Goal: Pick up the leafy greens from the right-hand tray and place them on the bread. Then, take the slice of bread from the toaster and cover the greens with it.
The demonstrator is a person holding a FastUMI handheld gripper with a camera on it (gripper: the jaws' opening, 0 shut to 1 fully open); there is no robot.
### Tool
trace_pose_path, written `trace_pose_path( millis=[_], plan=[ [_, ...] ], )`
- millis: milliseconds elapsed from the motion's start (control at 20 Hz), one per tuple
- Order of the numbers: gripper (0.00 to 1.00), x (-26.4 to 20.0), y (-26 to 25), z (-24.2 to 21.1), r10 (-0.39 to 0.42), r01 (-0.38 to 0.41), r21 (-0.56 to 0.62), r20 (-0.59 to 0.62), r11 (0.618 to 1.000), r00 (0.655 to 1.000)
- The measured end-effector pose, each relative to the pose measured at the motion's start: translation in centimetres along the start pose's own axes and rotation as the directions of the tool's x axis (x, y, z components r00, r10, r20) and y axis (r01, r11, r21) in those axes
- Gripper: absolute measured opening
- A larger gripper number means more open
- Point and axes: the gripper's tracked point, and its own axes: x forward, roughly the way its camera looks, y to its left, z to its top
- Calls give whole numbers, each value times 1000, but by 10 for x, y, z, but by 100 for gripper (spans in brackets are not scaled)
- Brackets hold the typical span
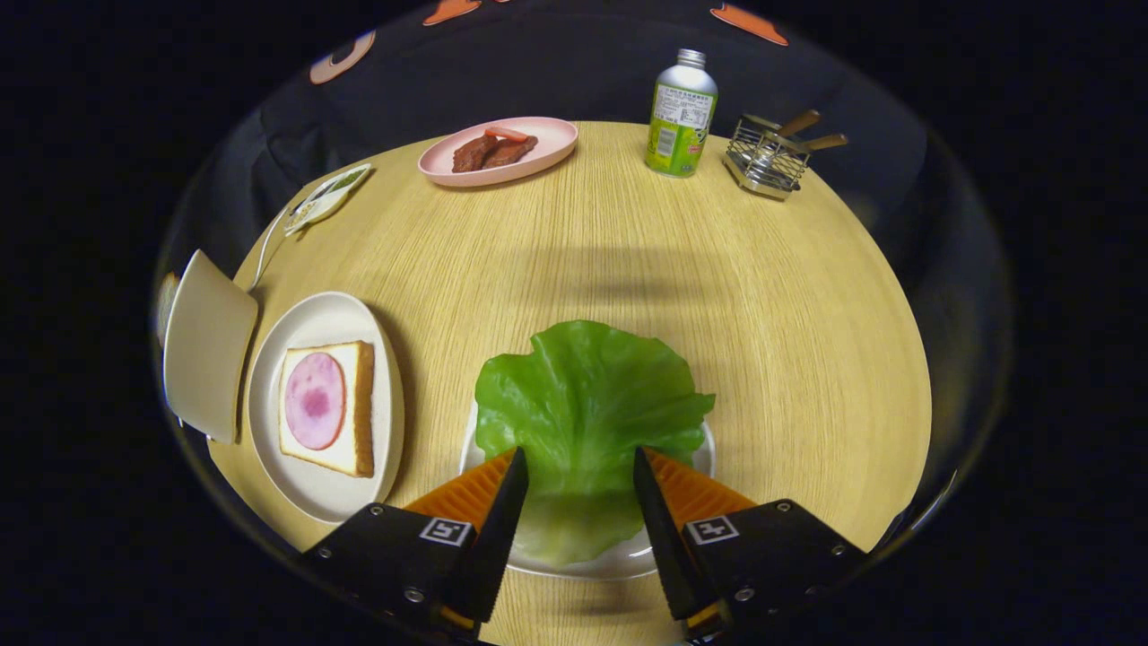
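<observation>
Gripper view has the gripper [580,467] with its fingers spread apart over the near part of a lettuce leaf [587,404], holding nothing; whether the tips touch the leaf I cannot tell. That leaf lies on a white tray [628,561]. To the left, a round plate [309,489] carries a bread slice [345,408] topped with ham [315,400], and the toaster [206,345] stands just left of it. Far across the wooden table [717,296] are a pink plate [547,144] of meat, a bottle [682,112] and a wire rack [767,161].
</observation>
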Motion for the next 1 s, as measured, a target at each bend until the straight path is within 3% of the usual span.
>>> trace_pose_path(
  millis=[150, 300, 400, 500, 1000],
  plan=[
    [55, 3, -3, 6, -6, 6, 10, 17, 1000, 1000],
    [26, 3, -6, 11, 2, -3, 15, 37, 1000, 999],
    [13, 2, -2, 12, 52, -54, 59, 41, 997, 998],
    [8, -4, 4, 17, 97, -102, 89, 62, 991, 993],
    [7, -55, 68, 39, 276, -285, 35, 158, 958, 948]
  ],
)
